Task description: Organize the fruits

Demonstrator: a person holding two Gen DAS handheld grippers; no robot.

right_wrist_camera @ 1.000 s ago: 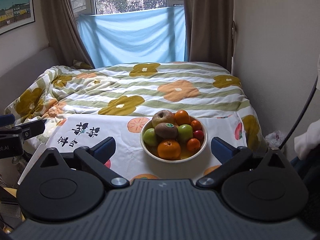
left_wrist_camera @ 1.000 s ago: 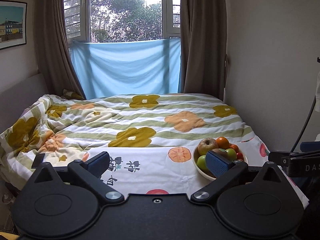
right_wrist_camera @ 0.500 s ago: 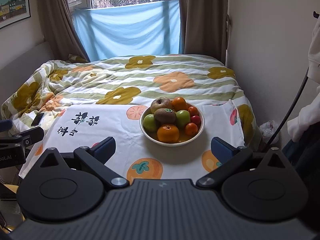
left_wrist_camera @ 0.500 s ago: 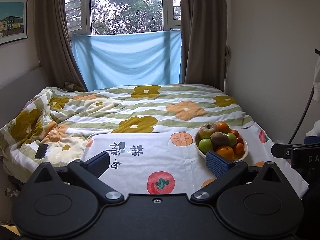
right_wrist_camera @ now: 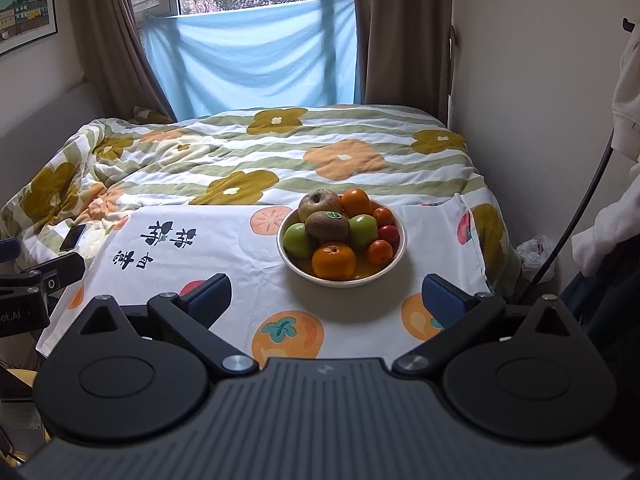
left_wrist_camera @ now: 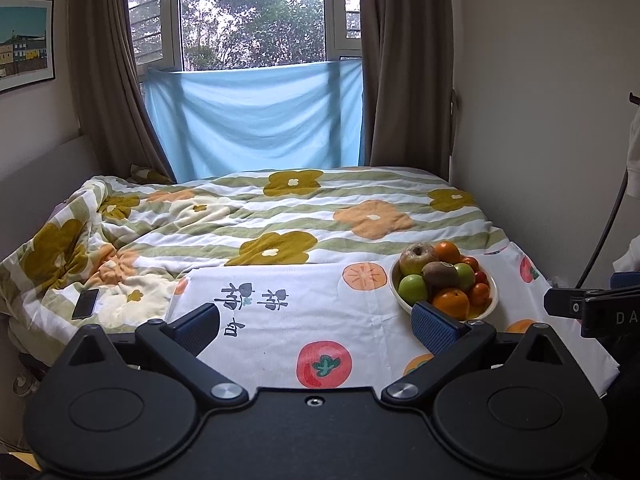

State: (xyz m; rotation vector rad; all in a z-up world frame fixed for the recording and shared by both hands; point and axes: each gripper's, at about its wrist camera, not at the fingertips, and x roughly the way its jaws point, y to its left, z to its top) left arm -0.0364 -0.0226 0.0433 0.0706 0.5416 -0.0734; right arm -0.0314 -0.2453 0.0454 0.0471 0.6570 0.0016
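White bowl [right_wrist_camera: 394, 266]: on the persimmon-print cloth [right_wrist_camera: 224, 256] at the bed's foot, heaped with fruit. Contents: russet apple [right_wrist_camera: 319, 203], kiwi [right_wrist_camera: 327, 226] bearing a green sticker, two green apples, oranges [right_wrist_camera: 333, 261], small red fruits. Left gripper [left_wrist_camera: 316, 322]: jaws wide apart, empty, bowl just beyond its right finger. Right gripper [right_wrist_camera: 326, 298]: jaws wide apart, empty, facing the bowl. Phone [left_wrist_camera: 85, 304]: on the floral quilt [left_wrist_camera: 280, 216], left.

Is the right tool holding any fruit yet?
No, the right tool is open and empty; all fruit sits in the bowl.
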